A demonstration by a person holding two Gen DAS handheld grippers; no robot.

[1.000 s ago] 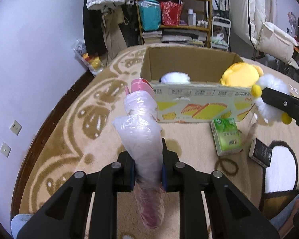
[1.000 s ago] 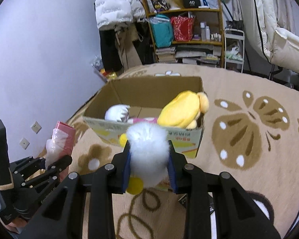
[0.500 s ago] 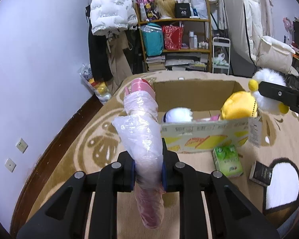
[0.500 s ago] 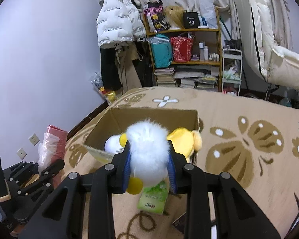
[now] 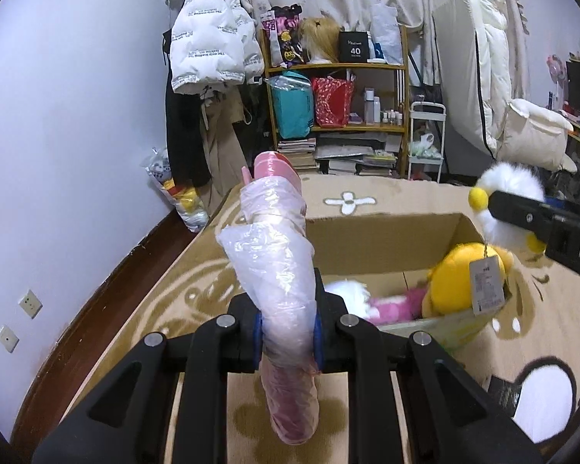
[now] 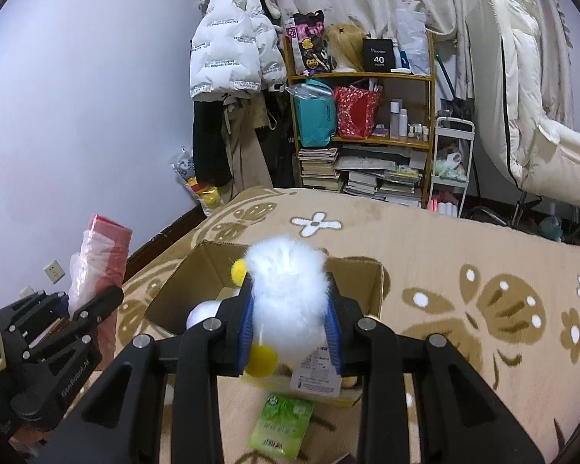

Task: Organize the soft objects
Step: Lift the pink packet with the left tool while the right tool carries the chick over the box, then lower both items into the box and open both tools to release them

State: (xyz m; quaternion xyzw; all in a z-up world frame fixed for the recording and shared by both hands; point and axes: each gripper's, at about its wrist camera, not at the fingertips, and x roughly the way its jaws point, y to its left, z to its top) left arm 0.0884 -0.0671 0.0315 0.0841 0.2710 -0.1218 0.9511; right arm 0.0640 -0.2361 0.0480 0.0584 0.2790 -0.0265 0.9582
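My left gripper (image 5: 286,334) is shut on a pink soft roll in a clear plastic bag (image 5: 278,266), held upright above the rug, near the left front of an open cardboard box (image 5: 382,239). My right gripper (image 6: 290,326) is shut on a white fluffy plush with yellow feet (image 6: 286,282), held above the box (image 6: 189,282); it also shows in the left wrist view (image 5: 510,189) at the box's right end, its paper tag (image 5: 487,284) dangling. Inside the box lie a yellow plush (image 5: 456,274), a pink plush (image 5: 398,305) and a white plush (image 5: 348,292).
A beige patterned rug (image 6: 464,270) covers the floor. A green tissue pack (image 6: 282,425) lies in front of the box. A bookshelf (image 6: 363,123), a hanging white jacket (image 6: 232,54) and a white recliner (image 6: 522,116) stand at the back. The wall is at left.
Both grippers have risen and tilted up, so the box sits lower in both views. The white plush has moved over the box. Both grips are unchanged.
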